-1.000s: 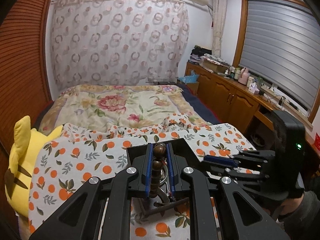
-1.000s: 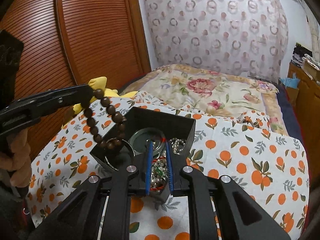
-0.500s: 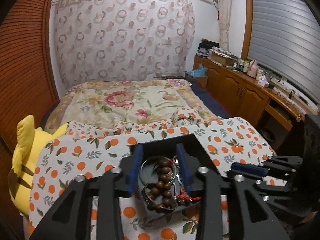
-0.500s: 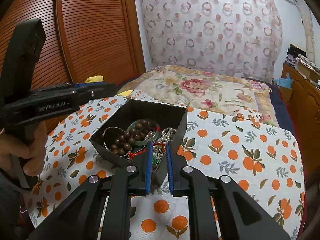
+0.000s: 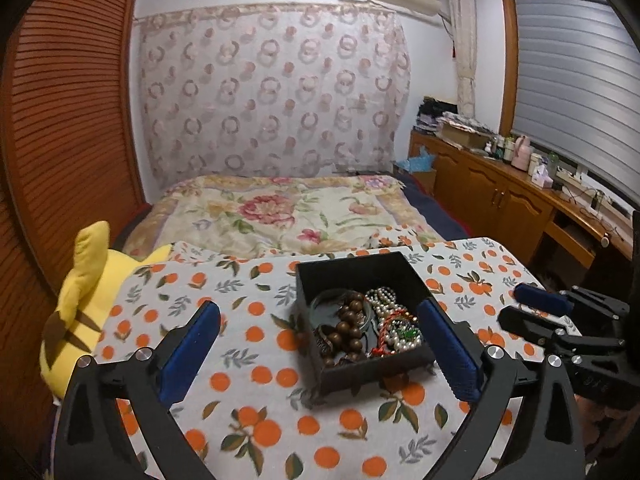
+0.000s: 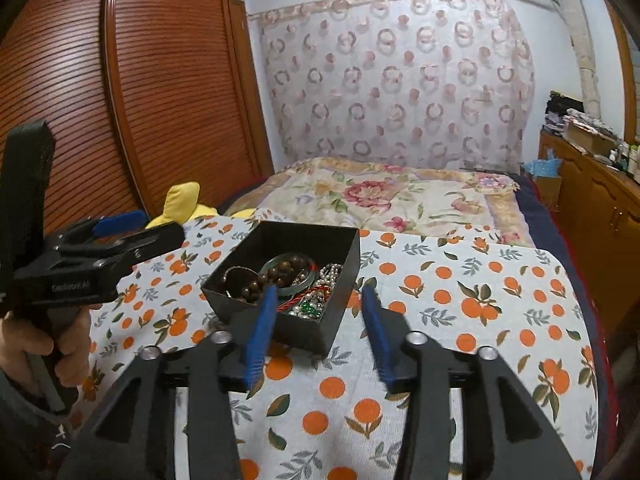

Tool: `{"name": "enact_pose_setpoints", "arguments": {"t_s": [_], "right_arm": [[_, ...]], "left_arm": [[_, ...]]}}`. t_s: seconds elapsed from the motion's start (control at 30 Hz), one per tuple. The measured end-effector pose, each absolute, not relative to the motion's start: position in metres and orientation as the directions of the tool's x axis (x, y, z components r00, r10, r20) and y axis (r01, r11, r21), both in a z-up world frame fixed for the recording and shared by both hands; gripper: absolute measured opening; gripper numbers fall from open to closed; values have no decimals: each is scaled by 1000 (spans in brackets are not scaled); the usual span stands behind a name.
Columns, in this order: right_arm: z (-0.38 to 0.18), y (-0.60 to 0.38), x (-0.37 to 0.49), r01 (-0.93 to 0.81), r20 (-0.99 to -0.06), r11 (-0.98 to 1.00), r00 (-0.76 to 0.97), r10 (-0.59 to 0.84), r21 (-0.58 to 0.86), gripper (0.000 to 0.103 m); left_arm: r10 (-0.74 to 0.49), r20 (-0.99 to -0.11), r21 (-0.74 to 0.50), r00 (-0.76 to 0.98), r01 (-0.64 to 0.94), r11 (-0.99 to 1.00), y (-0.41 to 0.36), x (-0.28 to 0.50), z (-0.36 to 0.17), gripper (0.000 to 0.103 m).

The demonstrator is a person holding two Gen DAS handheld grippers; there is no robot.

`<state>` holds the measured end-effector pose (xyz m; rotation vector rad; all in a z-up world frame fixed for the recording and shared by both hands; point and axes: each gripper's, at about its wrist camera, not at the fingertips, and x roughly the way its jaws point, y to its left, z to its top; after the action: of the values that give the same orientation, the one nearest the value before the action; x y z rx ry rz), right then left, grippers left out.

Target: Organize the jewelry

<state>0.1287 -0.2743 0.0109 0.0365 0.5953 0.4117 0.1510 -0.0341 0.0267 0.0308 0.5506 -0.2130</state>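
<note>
A black box point(image 5: 362, 276) is sitting on a cloth with oranges on it point(image 5: 256, 412), spread over the end of a bed point(image 5: 280, 208). Inside the box, brown wooden beads point(image 5: 346, 330) are lying on a round green bangle point(image 5: 320, 304), with white pearls point(image 5: 384, 298) and a red string point(image 5: 382, 330) right beside them. The left gripper point(image 5: 318, 354) is opening, its blue pads spread wide on both sides of the box and holding nothing. The right gripper point(image 6: 318, 334) is opening too, with the box's near corner showing between its pads but not being squeezed. A hand point(image 6: 60, 344) is holding the left tool. A yellow plush toy point(image 5: 80, 296) is lying near the cloth's left edge. A wooden cupboard point(image 5: 512, 204) is standing along the right.
</note>
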Motion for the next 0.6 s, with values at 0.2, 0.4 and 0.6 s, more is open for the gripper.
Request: {"name": "enact_pose_setpoints", "arguments": {"t_s": [0.2,0.4,0.6], "right_arm": [[20,-278,101,-316,-502,939,796,339,132,80],[28,-282,74,-244,-464,964,846,263,101,101],[28,-286,65,-201,-459,975,861,220,90,101]], "left_arm": [[-140,-536,9,832,171,985,-30,125,25,95],[-132,-540,8,831,162,987,-26,100,19,95],[-126,-534,17,836,159,987,-28,86,18,95]]}}
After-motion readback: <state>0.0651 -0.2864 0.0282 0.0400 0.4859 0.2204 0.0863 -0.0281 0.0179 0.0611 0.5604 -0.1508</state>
